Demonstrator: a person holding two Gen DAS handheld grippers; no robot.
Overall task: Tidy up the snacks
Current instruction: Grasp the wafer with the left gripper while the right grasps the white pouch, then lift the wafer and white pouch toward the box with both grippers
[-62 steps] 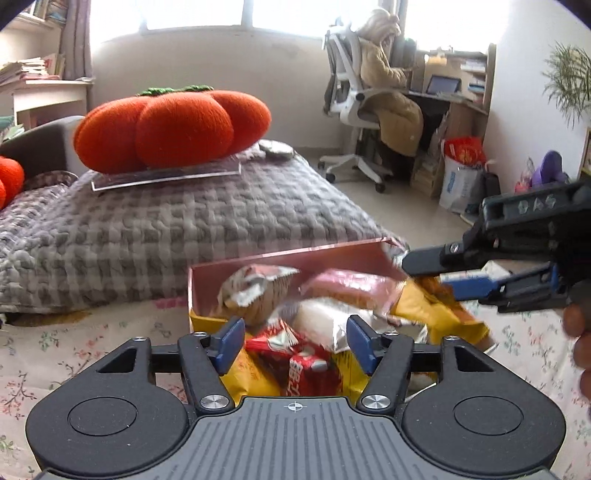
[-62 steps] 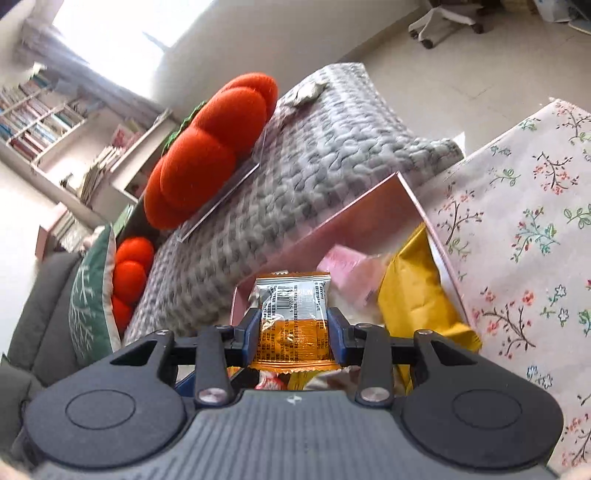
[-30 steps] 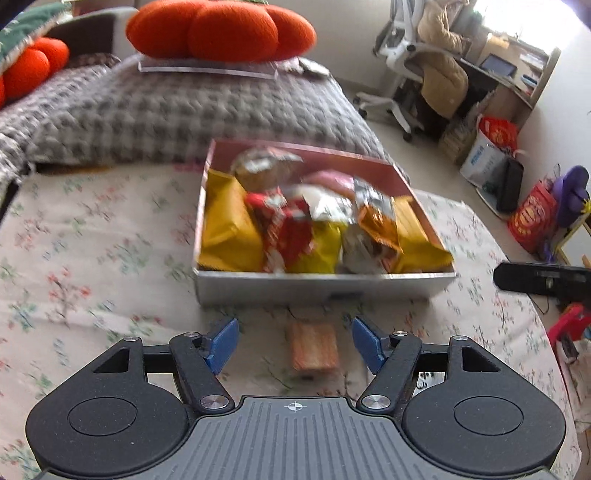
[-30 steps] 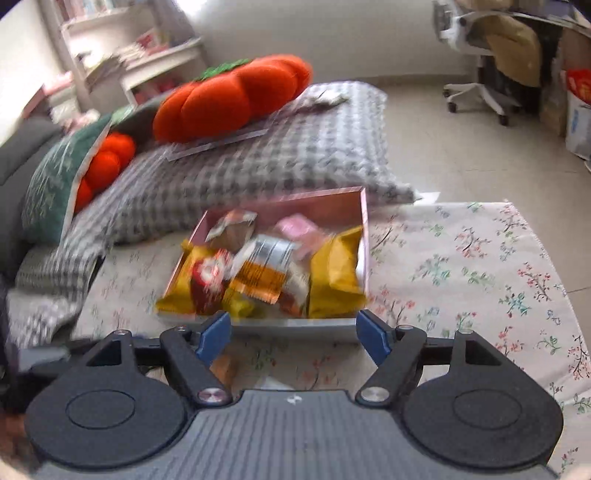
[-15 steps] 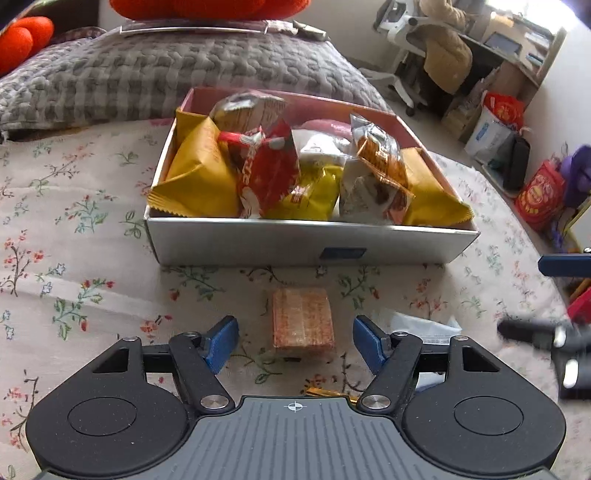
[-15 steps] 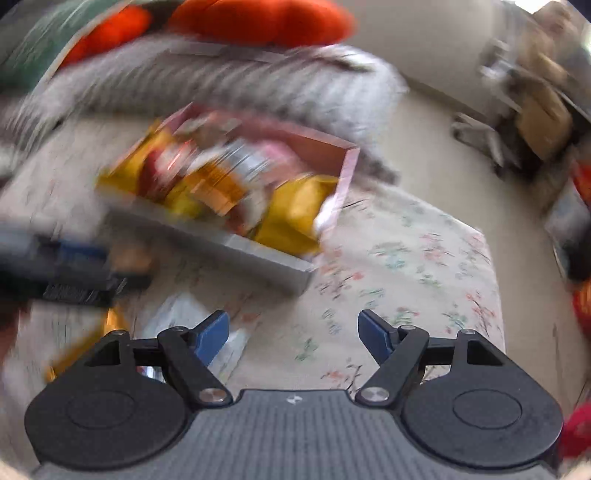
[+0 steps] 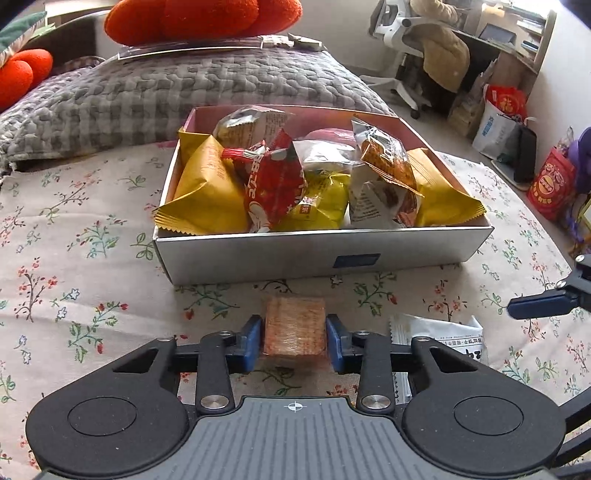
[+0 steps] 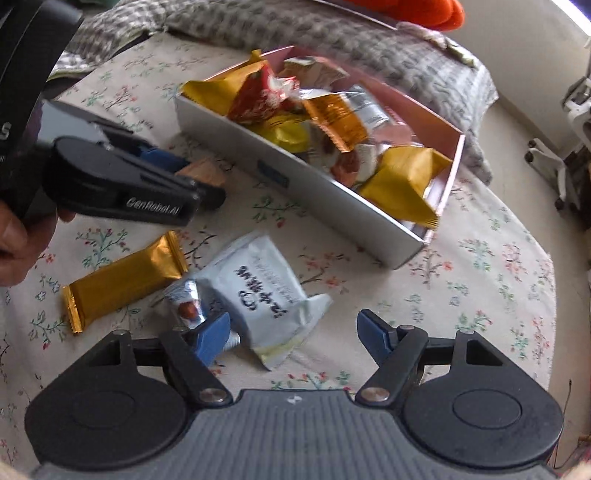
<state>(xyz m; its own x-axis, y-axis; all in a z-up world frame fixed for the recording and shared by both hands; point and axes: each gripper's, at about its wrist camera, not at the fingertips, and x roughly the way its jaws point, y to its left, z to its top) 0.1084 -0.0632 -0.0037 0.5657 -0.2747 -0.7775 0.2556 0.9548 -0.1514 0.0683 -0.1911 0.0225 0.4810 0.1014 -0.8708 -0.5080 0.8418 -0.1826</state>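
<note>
snacks fill the box (image 7: 321, 254). the left gripper (image 7: 294, 341) pinches a brown cracker pack (image 7: 294, 328) just before it. the right gripper (image 8: 293, 338) is spread over a white packet (image 8: 264, 291).

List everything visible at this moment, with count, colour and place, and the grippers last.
Snack box: one, silver outside, pink inside, on floral cloth, heaped with packets.
Wafer snack: one, orange-brown, before the box.
White packet: one, on cloth.
Gold bar: one, beside it.
Small sweet: one, silvery, by the white packet.
Pumpkin cushions: orange, on grey blanket.
Left gripper: shut on wafer snack.
Right gripper: open over white packet.
</note>
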